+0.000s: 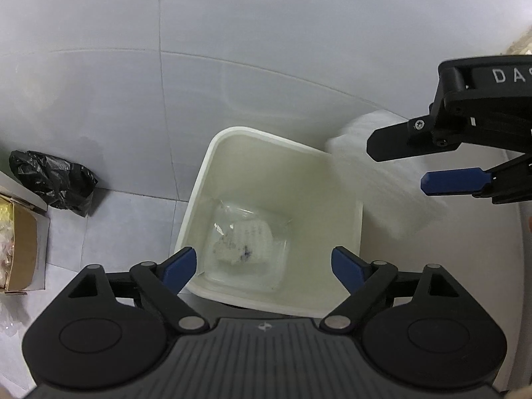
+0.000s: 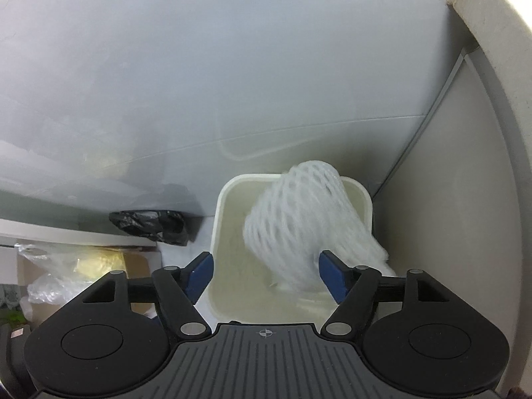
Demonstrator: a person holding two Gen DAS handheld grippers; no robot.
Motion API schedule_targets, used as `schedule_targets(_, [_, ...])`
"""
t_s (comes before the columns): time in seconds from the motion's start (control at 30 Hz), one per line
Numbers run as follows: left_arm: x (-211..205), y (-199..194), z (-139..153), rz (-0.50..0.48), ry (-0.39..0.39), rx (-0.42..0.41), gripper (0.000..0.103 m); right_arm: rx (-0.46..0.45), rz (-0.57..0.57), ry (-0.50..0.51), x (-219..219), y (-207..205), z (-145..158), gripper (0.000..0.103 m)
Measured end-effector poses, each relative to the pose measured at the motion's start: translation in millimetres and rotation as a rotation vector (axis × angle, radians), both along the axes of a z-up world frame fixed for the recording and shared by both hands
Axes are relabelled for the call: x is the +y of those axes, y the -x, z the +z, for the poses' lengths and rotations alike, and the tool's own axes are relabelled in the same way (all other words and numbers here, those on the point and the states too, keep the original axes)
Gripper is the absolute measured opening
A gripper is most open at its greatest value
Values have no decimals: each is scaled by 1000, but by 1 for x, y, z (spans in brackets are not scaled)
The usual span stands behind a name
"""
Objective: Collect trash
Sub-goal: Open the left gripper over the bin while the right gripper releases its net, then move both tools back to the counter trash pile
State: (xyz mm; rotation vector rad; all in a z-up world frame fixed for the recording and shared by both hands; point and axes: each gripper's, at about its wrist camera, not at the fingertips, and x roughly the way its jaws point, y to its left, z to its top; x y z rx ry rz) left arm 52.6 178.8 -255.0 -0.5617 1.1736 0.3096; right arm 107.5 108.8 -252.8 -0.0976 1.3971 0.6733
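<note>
The left gripper (image 1: 264,267) is hovering above the near rim of the cream bin (image 1: 199,199), its blue pads spread wide with nothing between them. The left pad is sitting just over the bin's near-left corner, the right pad over the near-right edge, so the whole mouth of the bin is lying open between them. At the bottom of the bin a clear plastic container (image 1: 249,242) holding crumpled, ink-marked paper is resting flat, clear of the walls on the far side.

The right gripper (image 2: 264,272) is also standing released, jaws wide apart over the bin (image 2: 221,232). The white foam net sleeve (image 2: 306,226) is blurring in mid-air between its pads and the bin's far rim, touching neither pad as far as the blur allows. In the left wrist view the sleeve (image 1: 372,179) is overlapping the bin's right rim, just beneath the right gripper (image 1: 399,163).

Left of the bin, a stretch of bare tiled floor is separating it from a crumpled black bag (image 1: 56,179) against the wall; nearer, a cardboard box (image 1: 25,249) is crowding the left edge. To the right, a pale panel (image 2: 449,232) is standing close beside the bin, leaving little room there.
</note>
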Motion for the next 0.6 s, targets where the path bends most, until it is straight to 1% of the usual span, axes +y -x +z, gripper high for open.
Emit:
schedule_targets(0.07, [-1, 0, 0, -7, -4, -1, 87, 21, 7, -20, 0, -1, 3, 75])
schedule_targets(0.13, [-2, 0, -1, -11, -9, 0, 87, 49, 5, -46, -1, -3, 8, 79])
schedule_targets(0.17, [-3, 0, -1, -11, -10, 1, 87, 53, 5, -52, 0, -4, 10, 80])
schedule_targets(0.23, [-2, 0, -1, -8, -8, 2, 87, 43, 11, -51, 1, -4, 14, 82])
schedule_targets(0.37, [-2, 0, 1, -6, -10, -1, 90, 26, 17, -41, 2, -1, 20, 82])
schedule_targets(0.47, [-3, 1, 6, -14, -18, -8, 91, 20, 11, -53, -6, 2, 27, 82])
schedule_targets(0.53, [-3, 1, 11, -19, -23, -16, 93, 16, 4, -67, -11, 5, 33, 82])
schedule_targets(0.6, [-5, 2, 18, -26, -32, -30, 94, -3, -3, -87, -18, 8, 44, 82])
